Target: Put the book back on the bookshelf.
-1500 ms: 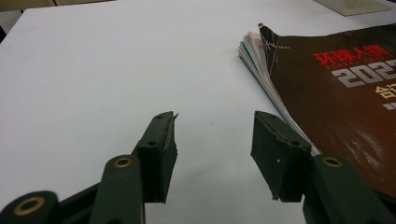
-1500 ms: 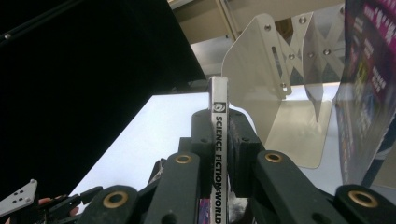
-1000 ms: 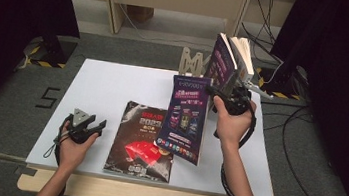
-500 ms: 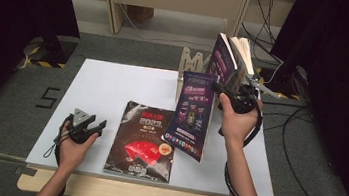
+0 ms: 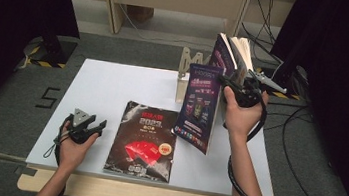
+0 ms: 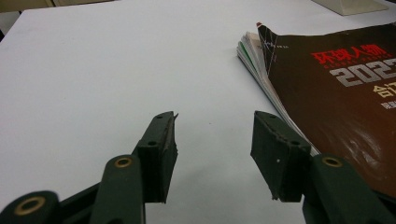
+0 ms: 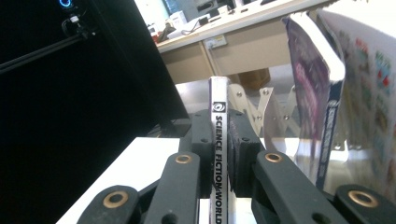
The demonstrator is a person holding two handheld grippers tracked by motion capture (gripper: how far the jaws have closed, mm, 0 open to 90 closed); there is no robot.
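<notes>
Right gripper view: right tool (image 7: pixel 219 154) pinching purple magazine (image 5: pixel 200 109) spine, cover hidden; rack (image 5: pixel 189 62) at 12 o'clock half-blocked. Left tool (image 6: pixel 212 144) spread, dark magazine (image 6: pixel 336 98) cut off.

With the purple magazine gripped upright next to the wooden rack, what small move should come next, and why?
Probably ease the purple magazine back toward the wooden rack and stand it beside the book already there. The right hand-held gripper is shut on its spine and holds it upright just in front of the rack. The left hand-held gripper rests open beside the dark magazine, which lies flat.
</notes>
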